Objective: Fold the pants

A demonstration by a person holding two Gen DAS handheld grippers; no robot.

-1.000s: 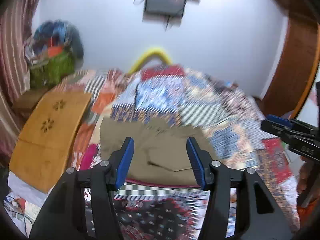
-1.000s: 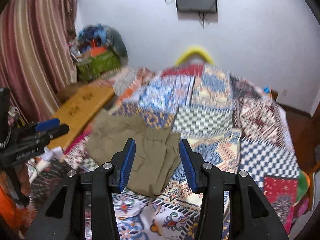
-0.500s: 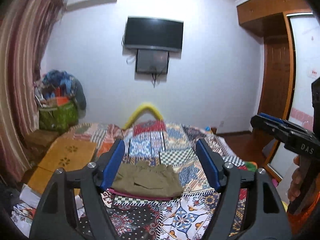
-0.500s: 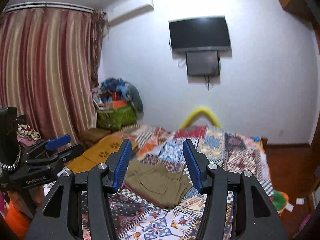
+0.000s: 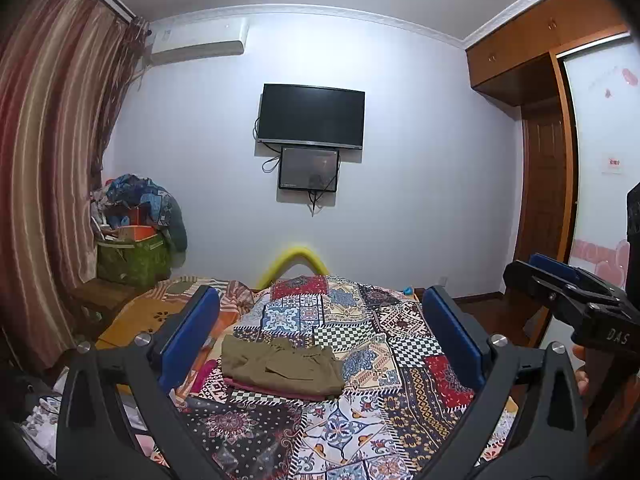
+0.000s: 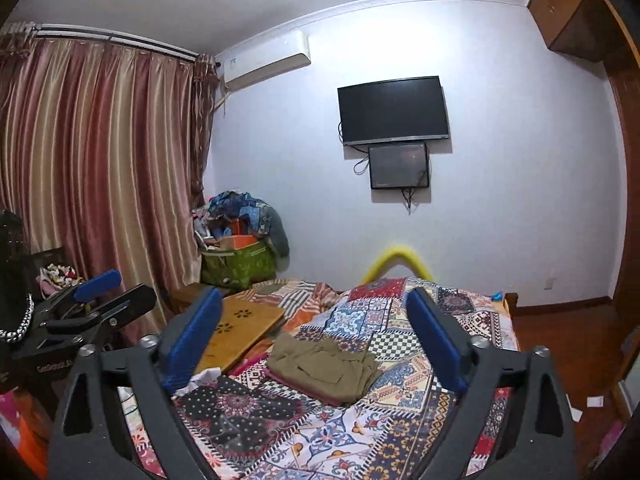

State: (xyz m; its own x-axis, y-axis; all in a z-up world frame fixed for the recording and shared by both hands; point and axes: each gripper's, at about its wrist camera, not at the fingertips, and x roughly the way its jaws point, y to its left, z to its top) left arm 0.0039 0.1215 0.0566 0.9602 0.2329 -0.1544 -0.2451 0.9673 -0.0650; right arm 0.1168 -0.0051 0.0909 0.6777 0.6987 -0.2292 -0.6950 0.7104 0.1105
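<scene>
Olive-brown pants (image 5: 282,368) lie folded into a compact rectangle on the patchwork bedspread (image 5: 360,412), over a dark pink layer. They also show in the right wrist view (image 6: 322,368). My left gripper (image 5: 320,344) is open and empty, held back and well above the bed. My right gripper (image 6: 314,344) is open and empty too, also far from the pants. Each gripper shows at the edge of the other's view: the right one (image 5: 560,284), the left one (image 6: 96,300).
A wooden lap board (image 6: 240,332) lies left of the pants. A green bag piled with clothes (image 5: 132,256) stands in the far left corner by striped curtains (image 6: 100,168). A yellow foam arch (image 5: 292,260) is at the bed's far end. A wardrobe (image 5: 540,200) stands right.
Both grippers have pulled back and risen away from the pants; the views now take in the whole room. The pants stay folded on the bed.
</scene>
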